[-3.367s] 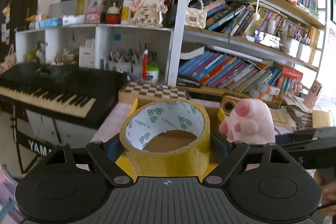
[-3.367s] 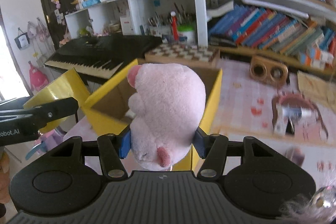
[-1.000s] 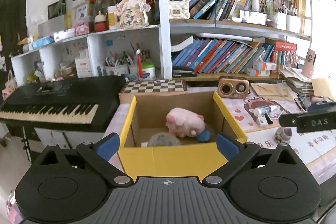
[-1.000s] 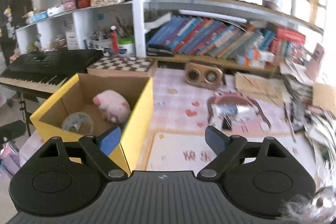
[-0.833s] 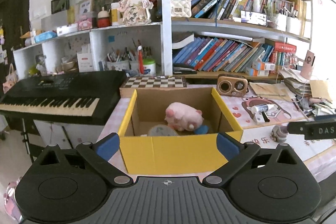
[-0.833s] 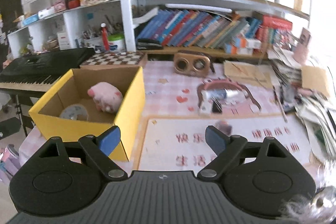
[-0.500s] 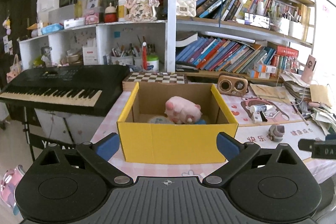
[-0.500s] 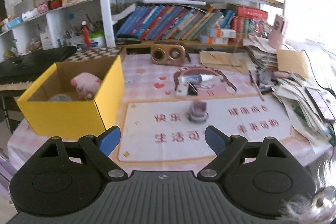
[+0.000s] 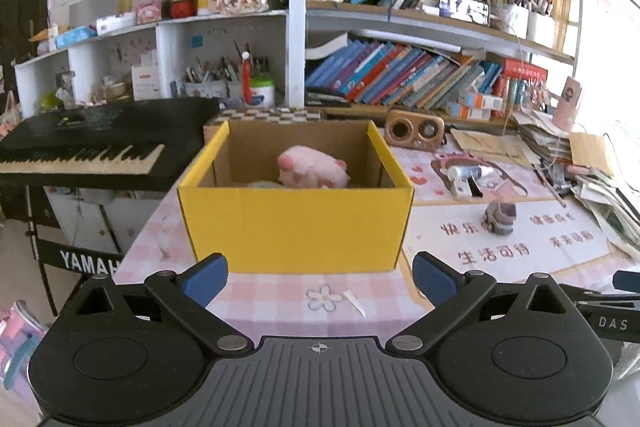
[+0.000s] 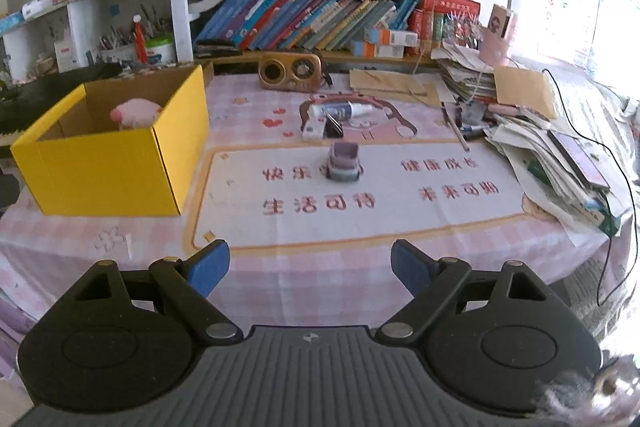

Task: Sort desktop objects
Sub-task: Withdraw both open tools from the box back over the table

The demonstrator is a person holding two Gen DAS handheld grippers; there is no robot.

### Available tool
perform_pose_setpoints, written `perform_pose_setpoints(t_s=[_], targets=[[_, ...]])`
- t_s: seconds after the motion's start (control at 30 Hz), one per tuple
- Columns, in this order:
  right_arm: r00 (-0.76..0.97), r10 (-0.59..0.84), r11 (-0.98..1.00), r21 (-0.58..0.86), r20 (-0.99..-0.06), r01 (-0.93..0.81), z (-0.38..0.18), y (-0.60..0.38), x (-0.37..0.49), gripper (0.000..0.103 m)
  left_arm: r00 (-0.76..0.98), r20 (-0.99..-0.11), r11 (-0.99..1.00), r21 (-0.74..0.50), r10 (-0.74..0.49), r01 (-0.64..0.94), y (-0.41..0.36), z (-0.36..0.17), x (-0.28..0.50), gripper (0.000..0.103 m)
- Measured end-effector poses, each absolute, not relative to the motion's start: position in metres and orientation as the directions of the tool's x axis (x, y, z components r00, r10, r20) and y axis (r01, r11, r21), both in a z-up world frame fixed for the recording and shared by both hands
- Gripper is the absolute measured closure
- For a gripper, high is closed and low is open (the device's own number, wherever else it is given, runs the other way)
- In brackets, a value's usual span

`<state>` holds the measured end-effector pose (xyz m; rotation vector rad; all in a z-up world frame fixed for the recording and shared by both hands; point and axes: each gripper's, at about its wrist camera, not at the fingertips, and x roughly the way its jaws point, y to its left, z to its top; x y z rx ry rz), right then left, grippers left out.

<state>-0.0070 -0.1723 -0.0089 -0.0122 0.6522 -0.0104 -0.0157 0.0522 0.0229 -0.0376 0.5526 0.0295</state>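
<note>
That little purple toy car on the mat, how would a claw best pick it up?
Across its two flat sides, coming down from above. The toy car stands alone on the mat, pointing away from the open right claw, so its narrow body would probably fit between the fingers.

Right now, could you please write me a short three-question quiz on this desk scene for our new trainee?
1. True or false: the pink plush toy lies inside the yellow box.
2. Which is nearest the small purple toy car? A) the wooden radio B) the white tube C) the paper stack
3. Fill in: the fingers of the right gripper stand ____ with nothing between them.

Key: 1 true; 2 B; 3 open.
</note>
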Motion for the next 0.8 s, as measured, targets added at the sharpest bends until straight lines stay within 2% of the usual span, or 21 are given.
perform_pose_setpoints(t_s=[0.43, 0.8], targets=[[0.737, -0.023, 1.0, -0.023, -0.675, 0.009, -0.03, -0.182, -0.012, 0.014, 0.81, -0.586, 0.999, -0.033, -0.026, 0.008, 0.028, 0.002, -0.008, 0.003], [0.721, -0.047, 0.999, -0.022, -0.691, 0.044, -0.036, -0.202, -0.003, 0.014, 0.787, -0.614, 0.998, -0.03, -0.064, 0.057, 0.003, -0.005, 0.009, 0.003]])
